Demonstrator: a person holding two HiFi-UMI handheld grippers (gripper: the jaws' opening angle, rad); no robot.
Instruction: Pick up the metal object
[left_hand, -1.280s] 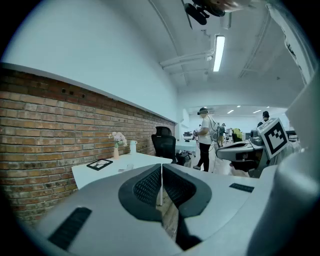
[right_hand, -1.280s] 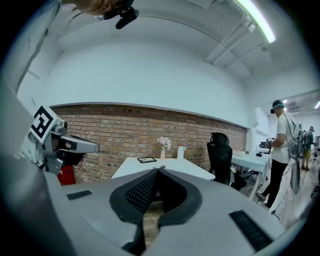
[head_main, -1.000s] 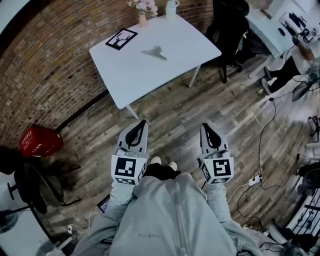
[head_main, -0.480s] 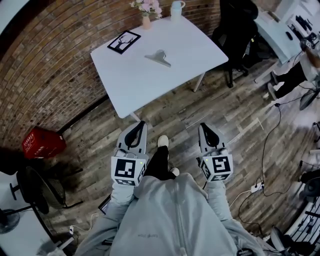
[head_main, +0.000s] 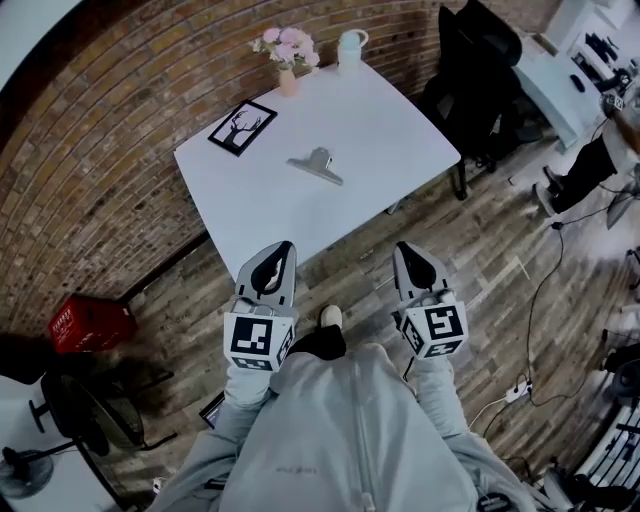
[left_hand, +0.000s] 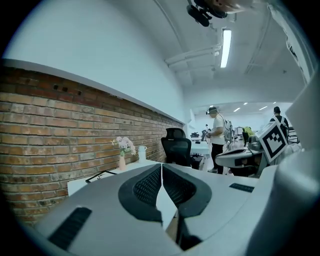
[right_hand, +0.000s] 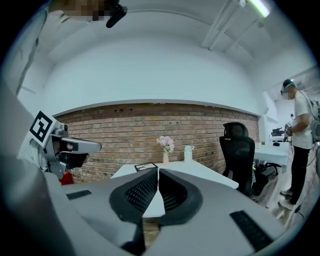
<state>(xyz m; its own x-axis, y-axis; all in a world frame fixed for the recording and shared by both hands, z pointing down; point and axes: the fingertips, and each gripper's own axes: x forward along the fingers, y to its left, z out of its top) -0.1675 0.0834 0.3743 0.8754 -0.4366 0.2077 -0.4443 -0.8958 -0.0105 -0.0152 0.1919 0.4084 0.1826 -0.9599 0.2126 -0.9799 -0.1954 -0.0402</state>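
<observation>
1. We stand on the wooden floor (head_main: 480, 250) just short of a white bench (head_main: 400, 140), holding the left gripper (head_main: 281, 250) and the right gripper (head_main: 406, 250) low in front of us.
2. Both pairs of fingers are pressed together, with nothing between them.
3. The metal object (head_main: 316, 165), a clip, lies near the bench's middle, well apart from both grippers and near a framed picture (head_main: 243, 126).
4. We judge this to be the approach step. Next we need to step closer, spread one pair of fingers and lower them around the clip.
</observation>
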